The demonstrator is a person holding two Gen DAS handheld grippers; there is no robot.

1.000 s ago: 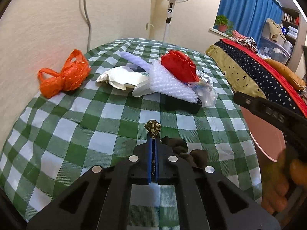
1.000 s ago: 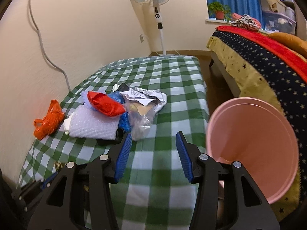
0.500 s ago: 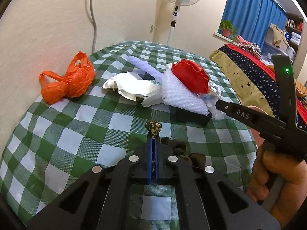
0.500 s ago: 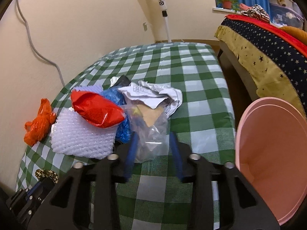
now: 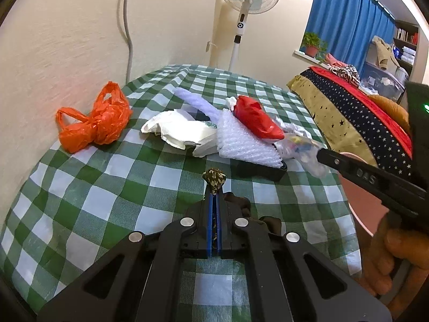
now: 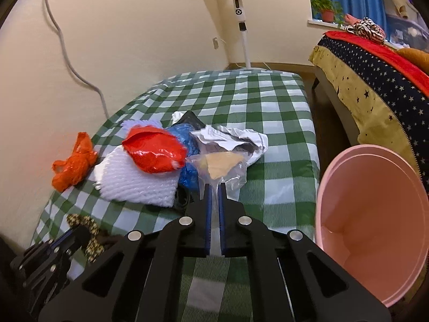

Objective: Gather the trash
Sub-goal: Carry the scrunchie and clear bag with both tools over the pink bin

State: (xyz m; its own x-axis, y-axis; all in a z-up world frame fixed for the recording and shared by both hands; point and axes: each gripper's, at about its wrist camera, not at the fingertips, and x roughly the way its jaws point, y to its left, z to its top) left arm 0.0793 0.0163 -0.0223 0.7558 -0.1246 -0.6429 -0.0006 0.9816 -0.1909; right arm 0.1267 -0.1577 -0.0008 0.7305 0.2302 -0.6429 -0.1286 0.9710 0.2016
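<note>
Two hand-held tools work over a surface (image 6: 284, 123) covered in green and white check cloth, set against a cream wall.

The right tool (image 6: 214, 187) has just been closing its blue jaws, and they now pinch the near edge of a clear plastic bag (image 6: 222, 167) that holds a tan scrap. The bag lies directly ahead of this tool's tips, at the near end of a trash heap. Just left of the tips sits a white foam net sheet (image 6: 134, 182) with a crumpled red wrapper (image 6: 155, 151) on top of it. Blue plastic (image 6: 187, 145) shows between the wrapper and the bag, and crumpled white paper (image 6: 236, 138) lies just beyond the bag. Far to the left, near the wall, is a knotted orange plastic bag (image 6: 72, 165). To the right of this tool, beside the surface's edge, stands a pink bin (image 6: 375, 214), its mouth tilted towards the camera.

The left tool (image 5: 214, 187) is clenched on a small dark patterned scrap (image 5: 214, 178), which pokes out past its tips, above the cloth. The heap lies ahead of it and to the right. A person's hand (image 5: 396, 257) grips the right tool's handle at the lower right of this view.

A standing fan (image 6: 236, 8) and a bed with a starred cover (image 6: 375, 86) lie beyond.
</note>
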